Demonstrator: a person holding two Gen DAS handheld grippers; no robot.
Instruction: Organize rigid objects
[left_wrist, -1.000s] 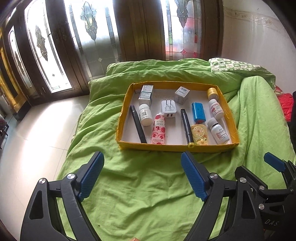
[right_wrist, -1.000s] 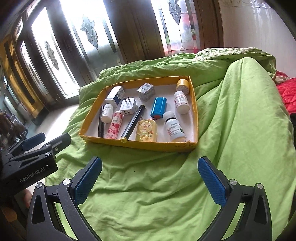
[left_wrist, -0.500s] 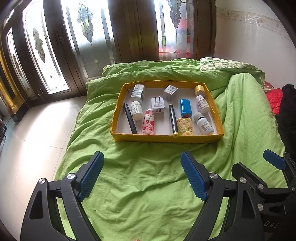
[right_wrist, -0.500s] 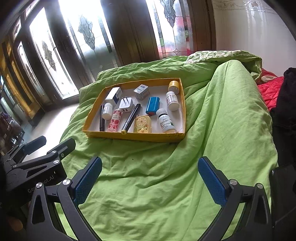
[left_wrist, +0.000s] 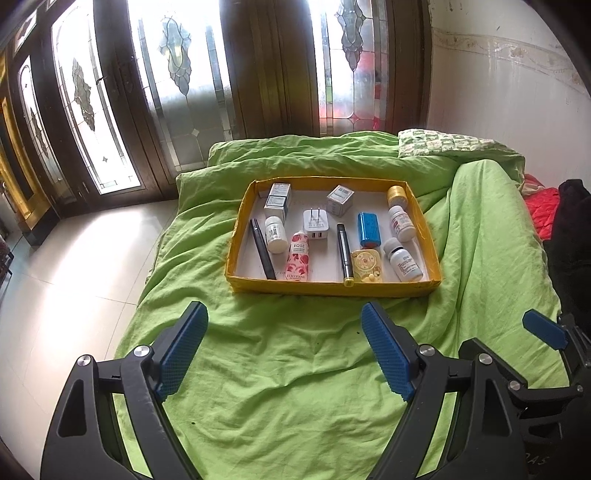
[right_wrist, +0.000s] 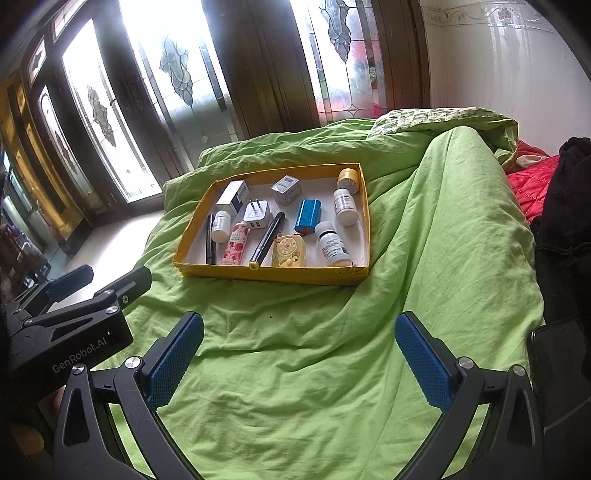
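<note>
Rigid objects lie together inside a shallow yellow tray (left_wrist: 332, 288), which rests on the green bedspread (left_wrist: 295, 369) at about twelve o'clock from both grippers and well apart from them. Within the tray, two small boxes (left_wrist: 277, 199) sit at eleven o'clock, a white charger (left_wrist: 316, 226) near the middle, and a yellow-capped bottle (left_wrist: 397, 194) at one o'clock. Along the near wall, from seven round to five o'clock, lie a black pen (left_wrist: 263, 249), a white pill bottle (left_wrist: 276, 234), a rose tube (left_wrist: 297, 257), a second dark pen (left_wrist: 344, 253), a blue battery (left_wrist: 368, 228), a yellow case (left_wrist: 366, 265) and two more white bottles (left_wrist: 402, 259). Most lie flat and lengthwise, side by side, which I judge keeps them from rolling on the soft bedding and leaves each one room for fingers to close around it.

Left gripper (left_wrist: 282, 352) hovers over bare bedspread with its jaws spread wide and nothing between them; the right gripper (right_wrist: 300, 360) does the same, at three o'clock from its partner. Neither touches the tray. With the contents lined up this way, the sorting looks largely finished, though that is a judgement.
</note>
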